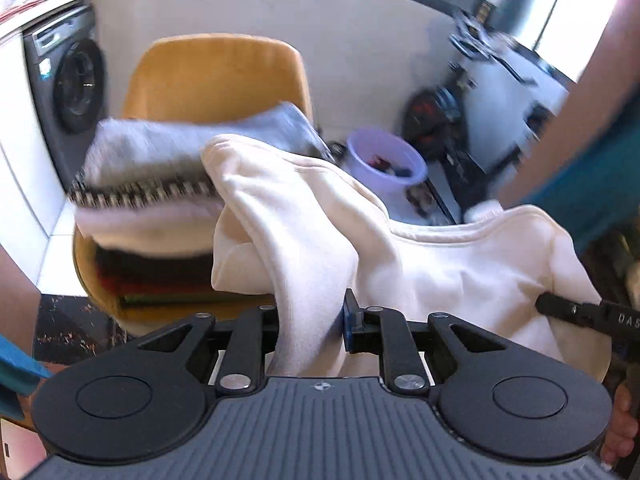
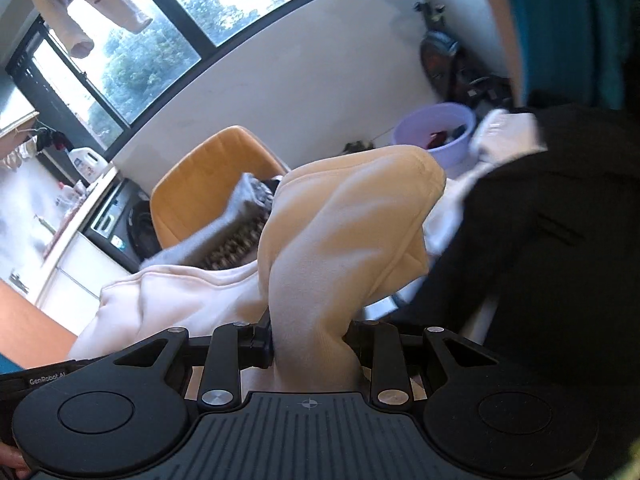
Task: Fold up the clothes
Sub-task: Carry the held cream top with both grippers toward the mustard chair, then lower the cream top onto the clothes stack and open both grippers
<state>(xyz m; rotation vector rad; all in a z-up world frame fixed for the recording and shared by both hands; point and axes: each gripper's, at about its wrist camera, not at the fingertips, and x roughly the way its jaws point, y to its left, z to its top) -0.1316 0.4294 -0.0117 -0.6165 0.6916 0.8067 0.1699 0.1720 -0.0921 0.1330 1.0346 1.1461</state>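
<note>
A cream garment (image 1: 440,264) is clamped between the jaws of the left gripper (image 1: 310,324) at lower centre, its cloth spreading to the right of the frame. Another fold (image 2: 344,240) is pinched by the right gripper (image 2: 310,340), rising toward centre frame, before a yellow chair (image 2: 200,192).

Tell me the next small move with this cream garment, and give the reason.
Probably draw the two grippers apart to stretch the cream garment flat. The left gripper and right gripper each pinch a bunched fold of it, and it hangs crumpled in front of the stack of folded clothes on the yellow chair.
</note>
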